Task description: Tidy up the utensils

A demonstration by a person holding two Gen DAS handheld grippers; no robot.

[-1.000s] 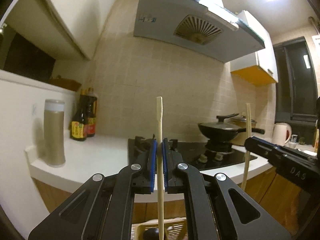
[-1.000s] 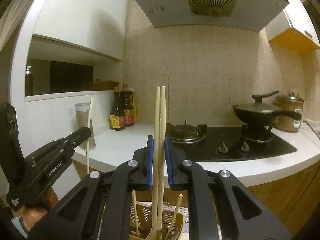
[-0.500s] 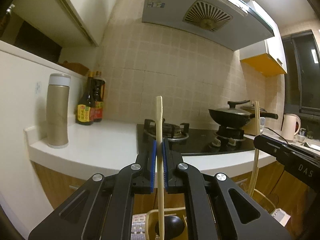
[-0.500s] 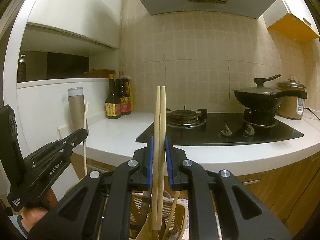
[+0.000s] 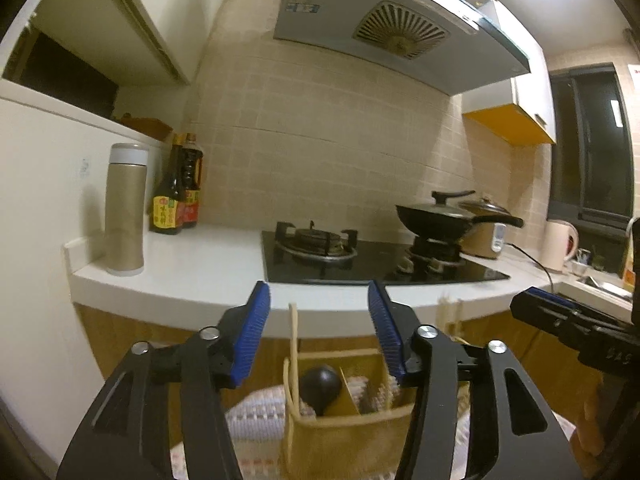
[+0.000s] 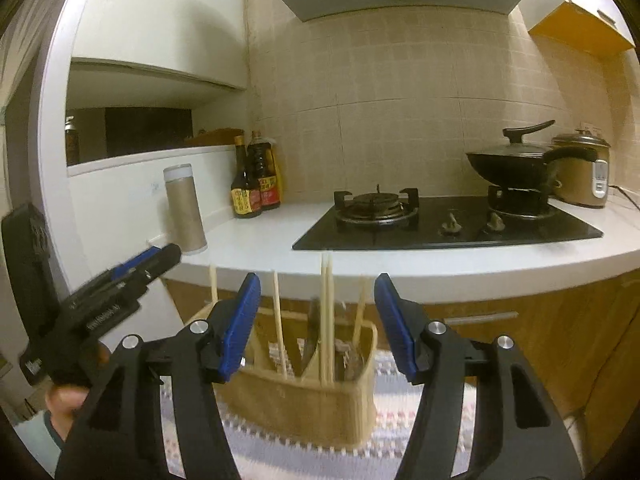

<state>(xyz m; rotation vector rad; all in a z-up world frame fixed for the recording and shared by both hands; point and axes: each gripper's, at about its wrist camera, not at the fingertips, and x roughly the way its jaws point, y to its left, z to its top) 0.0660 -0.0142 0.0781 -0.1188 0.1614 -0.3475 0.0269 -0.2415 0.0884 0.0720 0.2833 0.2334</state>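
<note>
A tan divided utensil holder (image 6: 320, 404) stands on a patterned mat below both grippers; it also shows in the left wrist view (image 5: 344, 432). My left gripper (image 5: 319, 332) is open and empty above it. A single wooden chopstick (image 5: 294, 344) stands in the holder's left compartment beside a black round utensil head (image 5: 320, 384). My right gripper (image 6: 318, 322) is open and empty. A pair of chopsticks (image 6: 326, 320) stands upright in the holder between its jaws, with other sticks (image 6: 278, 320) beside. Each gripper shows in the other's view, the right one (image 5: 572, 328) and the left one (image 6: 120, 280).
A white counter (image 5: 208, 264) with a black gas hob (image 5: 360, 256) lies behind. A tan thermos (image 5: 125, 208) and two sauce bottles (image 5: 176, 192) stand on its left; a black wok (image 5: 444, 216), rice cooker and kettle (image 5: 560, 244) on its right. Wooden cabinet fronts are under the counter.
Both grippers lowered toward the holder and opened. The left one's chopstick and the right one's pair left the jaws and now stand in the holder.
</note>
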